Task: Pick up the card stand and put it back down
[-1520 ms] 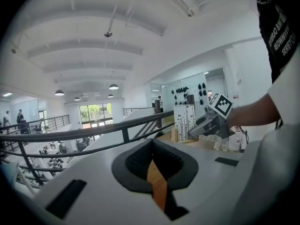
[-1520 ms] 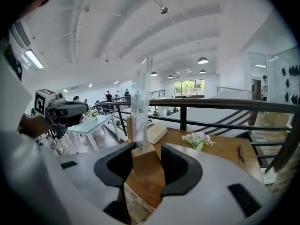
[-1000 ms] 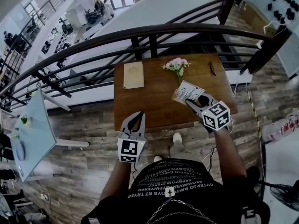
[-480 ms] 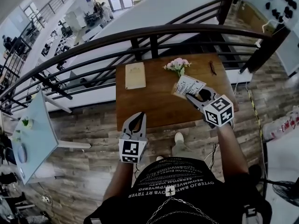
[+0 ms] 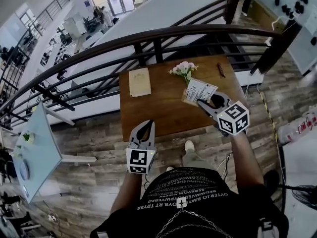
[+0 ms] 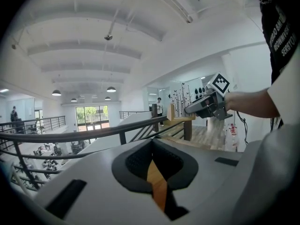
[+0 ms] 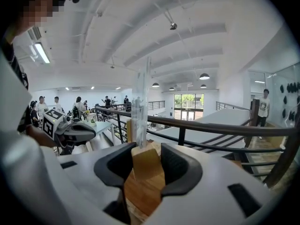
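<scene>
- Print on the card stand [image 5: 199, 89] too small to read; 1 stand, 1 wooden bench [image 5: 158, 113].
- R gripper [image 5: 203, 100] clamped on stand's wooden base, stand held over bench's right part, clear sheet upright.
- L gripper [image 5: 143, 125] closed, empty, at bench's near edge.
- Also 1 flower bunch [image 5: 184, 69], 1 pale board [image 5: 139, 82].

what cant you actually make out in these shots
- Print on the card stand: too small in the head view, edge-on in the right gripper view.
- Whether its base is off the table: hidden by the right tongs in their own view, unclear from above.
- The small dark thing at the table's far edge: too small in the head view to name.
</scene>
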Demonstrator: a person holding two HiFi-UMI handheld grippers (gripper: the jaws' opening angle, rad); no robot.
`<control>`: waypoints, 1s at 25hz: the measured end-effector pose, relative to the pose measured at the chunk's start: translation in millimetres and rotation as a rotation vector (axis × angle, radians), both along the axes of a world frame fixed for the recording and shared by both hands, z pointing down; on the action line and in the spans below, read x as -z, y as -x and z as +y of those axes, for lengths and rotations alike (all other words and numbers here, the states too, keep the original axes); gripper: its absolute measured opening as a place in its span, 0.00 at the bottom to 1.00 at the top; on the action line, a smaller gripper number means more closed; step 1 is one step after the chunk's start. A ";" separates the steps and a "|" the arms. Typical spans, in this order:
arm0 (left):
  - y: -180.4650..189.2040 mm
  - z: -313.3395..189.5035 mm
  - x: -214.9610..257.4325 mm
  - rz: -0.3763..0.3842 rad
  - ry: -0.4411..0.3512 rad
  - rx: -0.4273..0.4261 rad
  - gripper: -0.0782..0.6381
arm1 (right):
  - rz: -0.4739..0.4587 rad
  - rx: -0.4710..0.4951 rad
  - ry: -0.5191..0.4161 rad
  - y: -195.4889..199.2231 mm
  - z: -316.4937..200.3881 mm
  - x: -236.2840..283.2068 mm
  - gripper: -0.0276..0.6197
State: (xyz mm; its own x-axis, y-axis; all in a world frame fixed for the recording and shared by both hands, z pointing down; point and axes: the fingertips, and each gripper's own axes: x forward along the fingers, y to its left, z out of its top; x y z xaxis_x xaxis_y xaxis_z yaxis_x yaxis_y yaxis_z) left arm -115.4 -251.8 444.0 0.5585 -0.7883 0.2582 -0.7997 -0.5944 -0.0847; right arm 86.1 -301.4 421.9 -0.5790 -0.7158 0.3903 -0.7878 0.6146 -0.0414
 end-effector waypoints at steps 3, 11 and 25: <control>-7.1 1.2 -3.6 0.002 0.009 -0.013 0.14 | -0.002 -0.014 0.001 -6.2 -2.2 -6.4 0.31; -9.2 -6.4 -24.3 -0.021 0.043 -0.009 0.14 | -0.026 -0.057 -0.008 -15.3 -20.4 -43.9 0.31; -27.5 -42.9 -45.1 -0.076 0.105 0.013 0.14 | -0.029 -0.047 0.074 -32.8 -58.0 -123.3 0.31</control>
State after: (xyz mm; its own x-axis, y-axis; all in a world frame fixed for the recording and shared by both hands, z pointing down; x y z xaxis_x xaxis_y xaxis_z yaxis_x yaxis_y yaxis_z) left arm -87.9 -294.7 489.0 0.5243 -0.7614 0.3813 -0.8007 -0.5932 -0.0835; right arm 118.9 -359.4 545.3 -0.5575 -0.7121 0.4268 -0.8133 0.5715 -0.1088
